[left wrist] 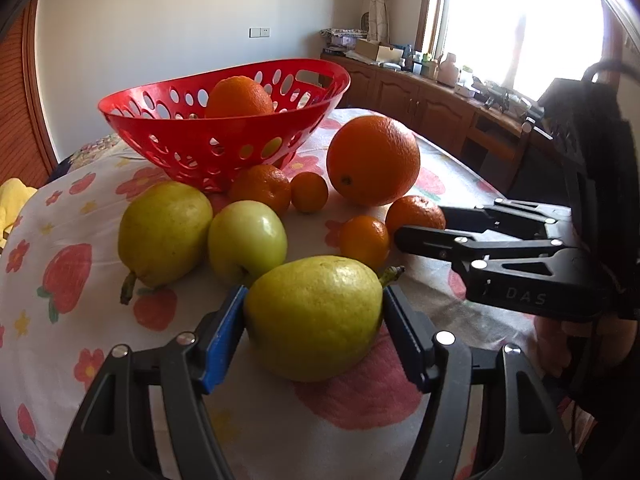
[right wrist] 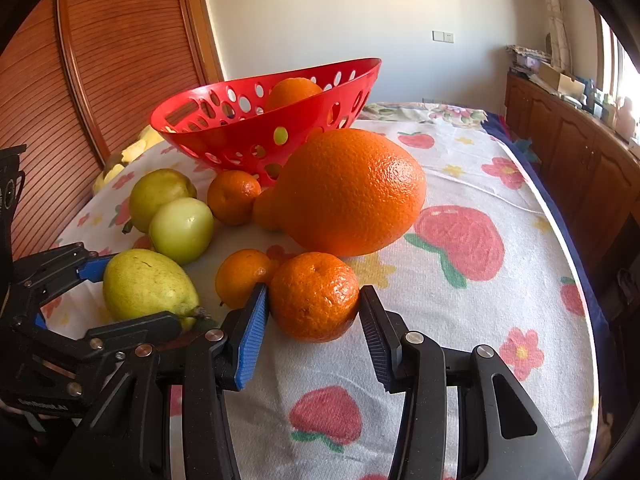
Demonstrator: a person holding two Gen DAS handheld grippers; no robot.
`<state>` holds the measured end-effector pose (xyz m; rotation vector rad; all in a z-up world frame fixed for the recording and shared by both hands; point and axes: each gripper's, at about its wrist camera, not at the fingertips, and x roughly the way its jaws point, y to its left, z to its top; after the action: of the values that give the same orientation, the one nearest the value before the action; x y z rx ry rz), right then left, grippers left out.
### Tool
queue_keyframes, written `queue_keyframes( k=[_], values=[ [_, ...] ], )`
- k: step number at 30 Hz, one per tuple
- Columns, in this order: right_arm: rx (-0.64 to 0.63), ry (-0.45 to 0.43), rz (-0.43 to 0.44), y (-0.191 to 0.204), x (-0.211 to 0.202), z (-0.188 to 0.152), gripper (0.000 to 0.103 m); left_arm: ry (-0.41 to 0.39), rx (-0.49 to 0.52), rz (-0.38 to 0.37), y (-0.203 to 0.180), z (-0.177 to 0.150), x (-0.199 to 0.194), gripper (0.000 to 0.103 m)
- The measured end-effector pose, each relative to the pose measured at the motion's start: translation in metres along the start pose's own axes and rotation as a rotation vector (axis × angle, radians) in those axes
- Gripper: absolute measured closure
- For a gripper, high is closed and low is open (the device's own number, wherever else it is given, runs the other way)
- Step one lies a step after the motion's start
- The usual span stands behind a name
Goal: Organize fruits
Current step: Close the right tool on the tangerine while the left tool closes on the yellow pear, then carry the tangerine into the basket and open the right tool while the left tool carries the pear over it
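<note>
Left gripper [left wrist: 314, 316]: bottom centre of the left wrist view, its blue pads [left wrist: 222, 340] pressed on both sides of the near pear [left wrist: 314, 316], which lies on the tablecloth [left wrist: 60, 208].
Right gripper [right wrist: 314, 300]: bottom centre of the right wrist view, pinching a mandarin [right wrist: 314, 296] that rests on the cloth; both pads touch its sides.
Small mandarin [right wrist: 244, 278]: just left of the gripped one, touching it.
Green apple [left wrist: 247, 238]: left of centre in the left wrist view, touching a second pear [left wrist: 164, 234] on its left.
Middle row: two more mandarins [left wrist: 260, 189] side by side in front of the basket, centre frame.
Large orange [left wrist: 373, 160]: right of centre, on the cloth beside the basket.
Red basket [left wrist: 168, 144]: upper centre, perforated, one orange [left wrist: 239, 98] inside.
Far background: wooden cabinets [left wrist: 420, 100] under a bright window, upper right.
</note>
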<state>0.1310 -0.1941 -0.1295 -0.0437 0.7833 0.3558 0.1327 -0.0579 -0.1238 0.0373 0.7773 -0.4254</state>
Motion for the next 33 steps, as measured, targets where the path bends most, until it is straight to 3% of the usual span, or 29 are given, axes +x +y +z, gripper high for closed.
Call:
queue_keyframes(
  k=[17,26,33],
  values=[
    [-0.005,0.001,0.010,0.002,0.002,-0.002,0.057,-0.126,-0.019,-0.007,0.010,0.018,-0.056,0.036],
    [-0.003,-0.004,0.035,-0.001,-0.004,0.004,0.057,-0.149,-0.024,0.004,0.022,0.031,-0.063,0.036],
    [-0.018,-0.059,0.059,0.003,-0.028,0.023,0.057,-0.176,-0.031,0.004,0.032,0.043,-0.068,0.036]
  ],
)
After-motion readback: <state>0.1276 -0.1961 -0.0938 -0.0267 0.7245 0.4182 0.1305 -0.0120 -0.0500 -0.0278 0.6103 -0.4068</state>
